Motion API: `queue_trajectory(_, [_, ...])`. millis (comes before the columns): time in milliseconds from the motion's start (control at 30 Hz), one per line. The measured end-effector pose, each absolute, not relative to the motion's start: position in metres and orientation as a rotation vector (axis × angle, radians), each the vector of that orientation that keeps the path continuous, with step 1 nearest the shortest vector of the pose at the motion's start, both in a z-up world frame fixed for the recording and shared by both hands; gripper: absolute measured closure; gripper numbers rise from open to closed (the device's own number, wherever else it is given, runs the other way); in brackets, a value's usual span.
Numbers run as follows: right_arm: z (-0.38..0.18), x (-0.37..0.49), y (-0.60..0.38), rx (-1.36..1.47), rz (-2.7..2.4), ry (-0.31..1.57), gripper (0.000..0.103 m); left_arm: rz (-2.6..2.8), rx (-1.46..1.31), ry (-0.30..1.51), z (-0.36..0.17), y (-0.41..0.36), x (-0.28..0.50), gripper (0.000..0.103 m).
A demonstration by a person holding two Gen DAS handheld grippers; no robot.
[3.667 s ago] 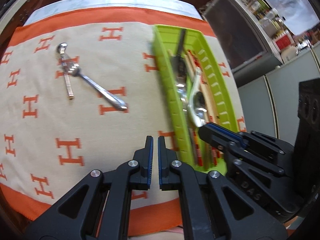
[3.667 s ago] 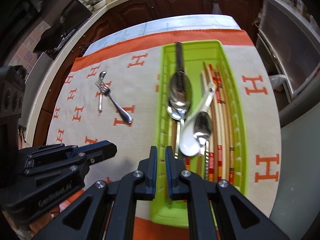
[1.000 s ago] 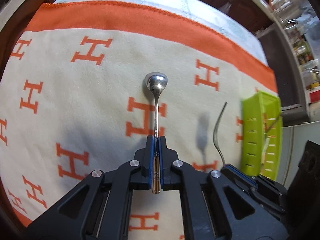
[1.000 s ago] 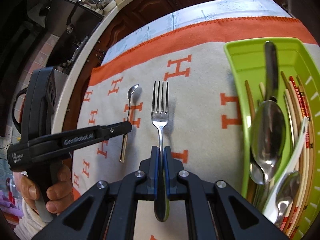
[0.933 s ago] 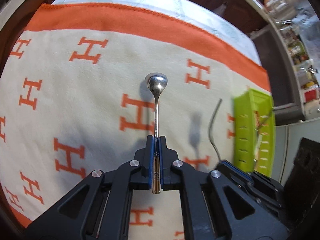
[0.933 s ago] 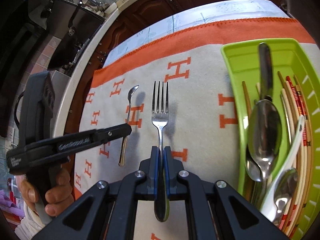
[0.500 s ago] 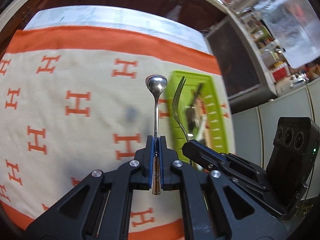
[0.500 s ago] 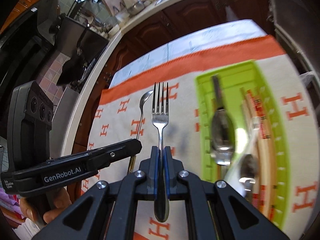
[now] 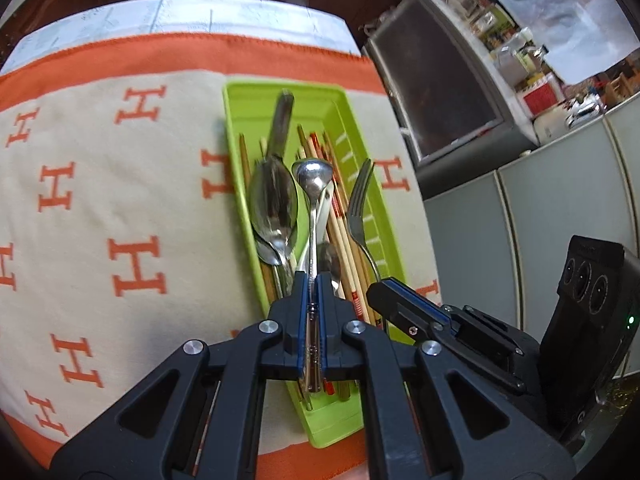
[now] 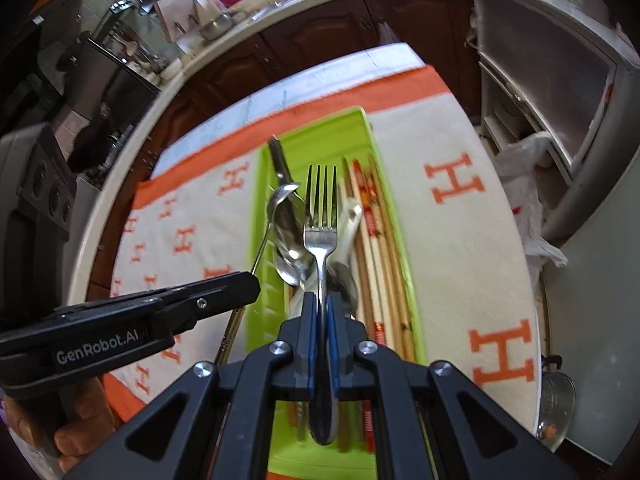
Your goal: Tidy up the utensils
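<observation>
Both grippers hang above the lime-green plastic tray [image 9: 362, 152], the left gripper [image 9: 312, 280] clamping a small steel teaspoon [image 9: 312, 178], the right gripper [image 10: 320, 300] a steel fork [image 10: 320, 216]; released high, either may bounce off the piled cutlery and out of the tray

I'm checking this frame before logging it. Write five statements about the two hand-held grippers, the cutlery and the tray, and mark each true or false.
1. The left hand-held gripper is shut on a small spoon. True.
2. The right hand-held gripper is open and holds nothing. False: it is shut on a fork.
3. The green tray already holds chopsticks and a large spoon. True.
4. The tray sits on bare wood. False: it sits on a cream cloth with orange H marks.
5. The fork's tines point back at the right camera. False: they point away from it, over the tray.
</observation>
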State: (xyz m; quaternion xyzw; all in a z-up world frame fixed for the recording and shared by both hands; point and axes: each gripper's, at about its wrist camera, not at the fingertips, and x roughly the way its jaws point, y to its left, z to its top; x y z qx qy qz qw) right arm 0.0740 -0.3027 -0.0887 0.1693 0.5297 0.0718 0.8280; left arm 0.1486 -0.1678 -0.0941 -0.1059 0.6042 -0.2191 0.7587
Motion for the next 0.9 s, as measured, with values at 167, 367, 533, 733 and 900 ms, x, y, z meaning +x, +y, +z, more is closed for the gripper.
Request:
queue_trajectory(167, [-0.101,0.073,-0.298,0.328,0.154,1.158,0.098,-0.473,-0.202,1.347,-0.112,-0.177,0.142,0.101])
queue_trajectory(367, [-0.099,0.068,-0.289,0.299,0.174,1.165,0.096,-0.456,-0.055,1.322,-0.110,-0.178,0.125,0.092])
queue_trajectory(533, [-0.093,0.061,-0.284,0.299,0.191,1.156,0.096,-0.404,0.010,1.233,-0.093,-0.156,0.107,0.057])
queue_trajectory(733, [-0.091,0.051,-0.271,0.289,0.212,1.165,0.090,-0.319,0.056,1.144,-0.075,-0.124,0.089,0.049])
queue_trajectory(900, [-0.087,0.042,-0.262,0.283,0.208,1.151,0.077,-0.275,0.079,1.111,-0.067,-0.102,0.074,0.049])
